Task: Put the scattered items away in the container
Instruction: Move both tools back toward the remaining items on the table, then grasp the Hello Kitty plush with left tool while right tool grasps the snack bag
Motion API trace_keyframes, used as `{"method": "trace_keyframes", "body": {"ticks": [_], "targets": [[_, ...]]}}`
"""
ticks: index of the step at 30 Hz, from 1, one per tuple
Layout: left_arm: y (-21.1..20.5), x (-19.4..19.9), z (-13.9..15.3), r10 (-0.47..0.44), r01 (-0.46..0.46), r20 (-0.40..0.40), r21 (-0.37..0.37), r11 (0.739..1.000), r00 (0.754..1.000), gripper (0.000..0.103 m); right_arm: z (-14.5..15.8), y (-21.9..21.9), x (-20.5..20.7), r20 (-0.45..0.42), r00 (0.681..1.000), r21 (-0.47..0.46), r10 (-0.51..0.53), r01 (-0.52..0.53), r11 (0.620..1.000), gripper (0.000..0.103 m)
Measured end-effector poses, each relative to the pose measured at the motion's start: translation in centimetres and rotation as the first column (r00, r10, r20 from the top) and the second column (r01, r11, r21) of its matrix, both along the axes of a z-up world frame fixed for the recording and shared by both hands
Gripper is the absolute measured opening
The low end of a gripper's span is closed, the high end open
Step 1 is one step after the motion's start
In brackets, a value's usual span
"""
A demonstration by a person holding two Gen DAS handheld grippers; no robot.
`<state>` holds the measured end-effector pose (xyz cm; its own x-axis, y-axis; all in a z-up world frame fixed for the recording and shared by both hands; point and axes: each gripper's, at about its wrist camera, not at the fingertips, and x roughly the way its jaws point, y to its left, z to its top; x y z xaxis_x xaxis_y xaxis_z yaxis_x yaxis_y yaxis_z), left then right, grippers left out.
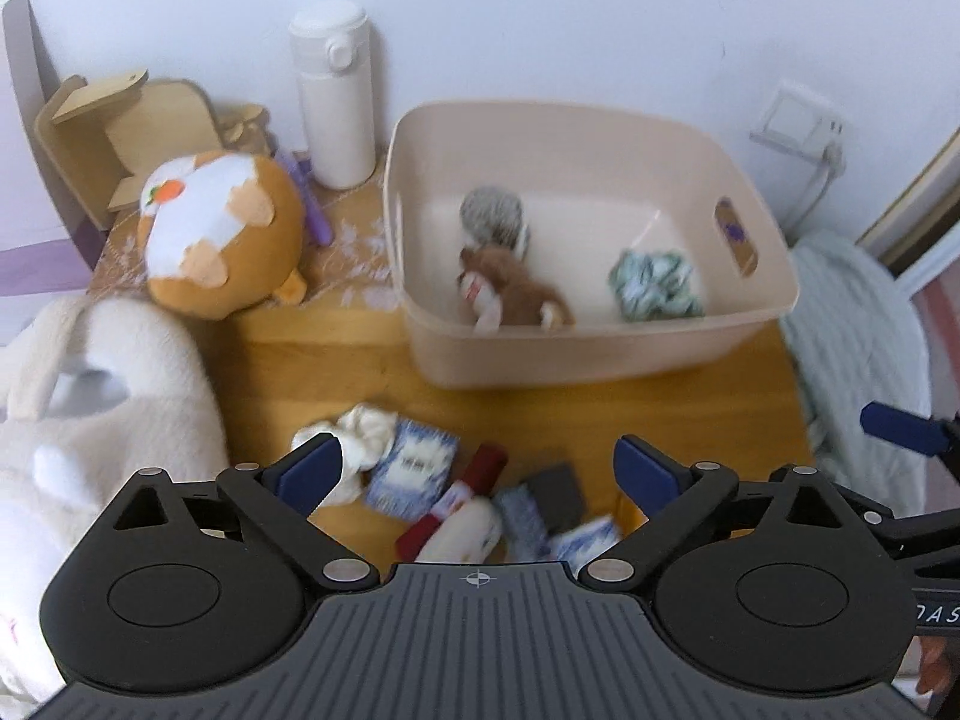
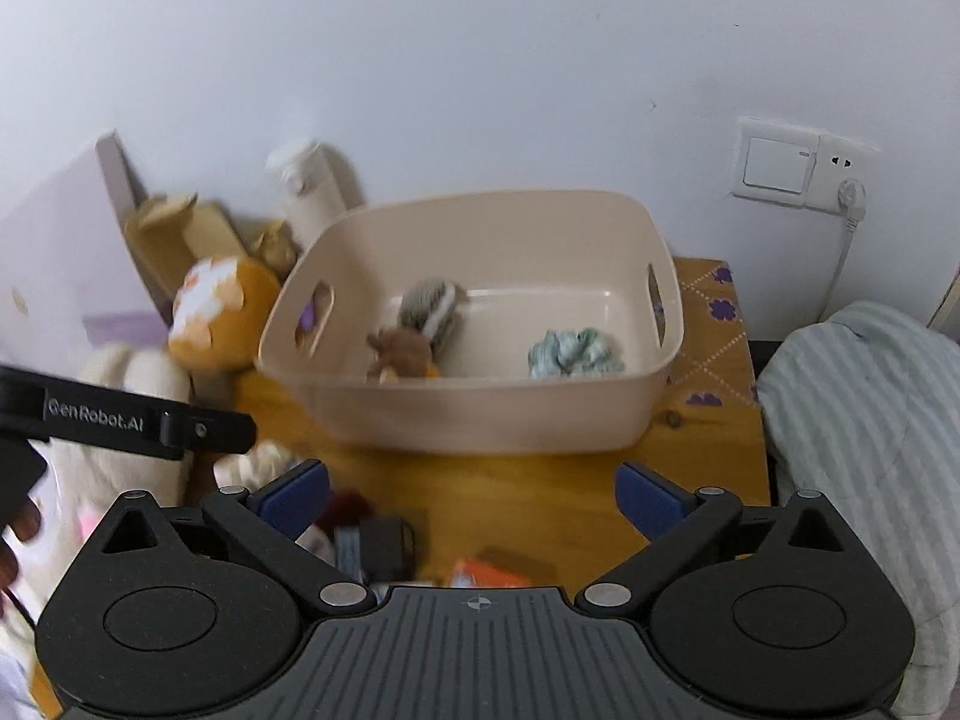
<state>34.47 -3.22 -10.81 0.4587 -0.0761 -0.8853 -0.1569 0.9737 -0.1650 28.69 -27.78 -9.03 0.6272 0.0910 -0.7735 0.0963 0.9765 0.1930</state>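
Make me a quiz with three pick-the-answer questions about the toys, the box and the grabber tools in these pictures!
1. Where is the small brown plush toy?
A. inside the beige bin
B. on the striped bedding
C. on top of the white bottle

2. How many things lie in the bin?
A. one
B. three
C. six

3. How do the left tool and right tool stand?
A. both shut on a toy
B. one open, one shut
C. both open and holding nothing

Answers:
1 A, it lies on the bin's floor beside the grey ball.
2 B, the brown plush, the grey ball and a green-white scrunched cloth.
3 C, each tool's blue pads stand wide apart with nothing between them.
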Motion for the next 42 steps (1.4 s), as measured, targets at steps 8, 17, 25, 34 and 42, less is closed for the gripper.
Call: {"method": "trace_keyframes", "body": {"ticks": [8, 17, 25, 34, 42], "targets": [[0.3, -3.2, -3.5, -0.013, 0.014, -0.039, 0.041, 0.999, 0.999, 0.099, -2.9, 3.1, -2.6, -0.062, 0.994, -0.005, 0.091, -0.091, 0.996, 0.103], [0.7, -5.1, -7.2, -0.039, 0.041, -0.028, 0.067, 0.997, 0.999, 0.099, -6.6, 5.2, -3.3, -0.145, 0.978, -0.009, 0.15, -0.153, 0.988, 0.103], [1.3, -4.8, -9.7, -0.049, 0.053, -0.04, 0.099, 0.994, 0.998, 0.099, -9.5, 6.2, -3.0, -0.172, 0.967, -0.018, 0.19, -0.196, 0.98, 0.097], [-0.1, -3.7, -12.0, -0.137, 0.138, -0.021, 0.12, 0.983, 0.99, 0.099, -11.9, 7.3, -2.3, -0.15, 0.953, 0.007, 0.264, -0.266, 0.964, 0.084], [0.4, -2.5, -13.7, -0.127, 0.129, -0.032, 0.069, 0.989, 0.991, 0.099, -13.3, 7.6, -1.2, -0.151, 0.947, 0.043, 0.284, -0.281, 0.959, 0.073]]}}
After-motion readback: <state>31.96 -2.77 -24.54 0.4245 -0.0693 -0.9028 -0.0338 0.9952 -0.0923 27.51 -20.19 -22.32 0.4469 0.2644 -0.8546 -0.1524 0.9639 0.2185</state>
